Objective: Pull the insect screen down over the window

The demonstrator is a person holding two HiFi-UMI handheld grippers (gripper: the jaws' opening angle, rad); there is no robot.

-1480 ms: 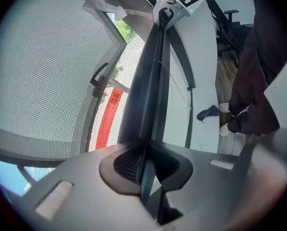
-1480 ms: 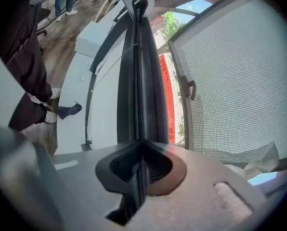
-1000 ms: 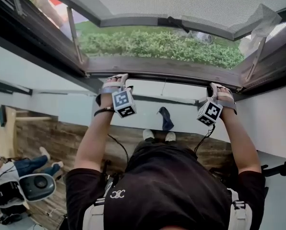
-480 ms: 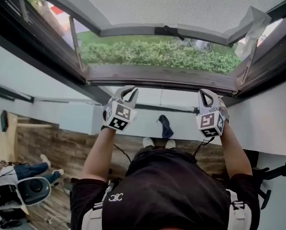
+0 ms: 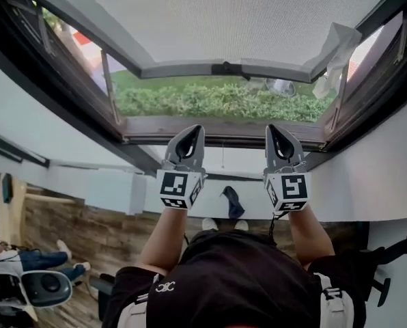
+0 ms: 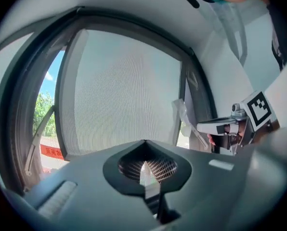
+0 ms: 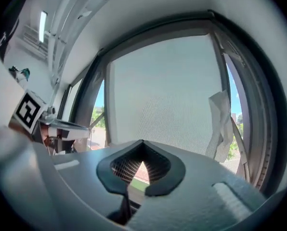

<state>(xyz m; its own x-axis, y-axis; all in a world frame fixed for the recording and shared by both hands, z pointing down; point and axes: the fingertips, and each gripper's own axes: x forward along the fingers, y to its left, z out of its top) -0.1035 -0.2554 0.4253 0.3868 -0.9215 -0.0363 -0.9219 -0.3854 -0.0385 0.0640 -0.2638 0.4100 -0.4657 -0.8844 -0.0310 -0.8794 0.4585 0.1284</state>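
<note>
Left gripper (image 5: 192,130) and right gripper (image 5: 274,130) have risen from the sill (image 5: 224,126); jaws just closed, empty; only head view shows floor (image 5: 87,227).

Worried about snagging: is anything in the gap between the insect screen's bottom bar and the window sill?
Nothing visible blocks the gap between the bottom bar and the sill. A crumpled white sheet hangs at the bar's right end and might catch.
</note>
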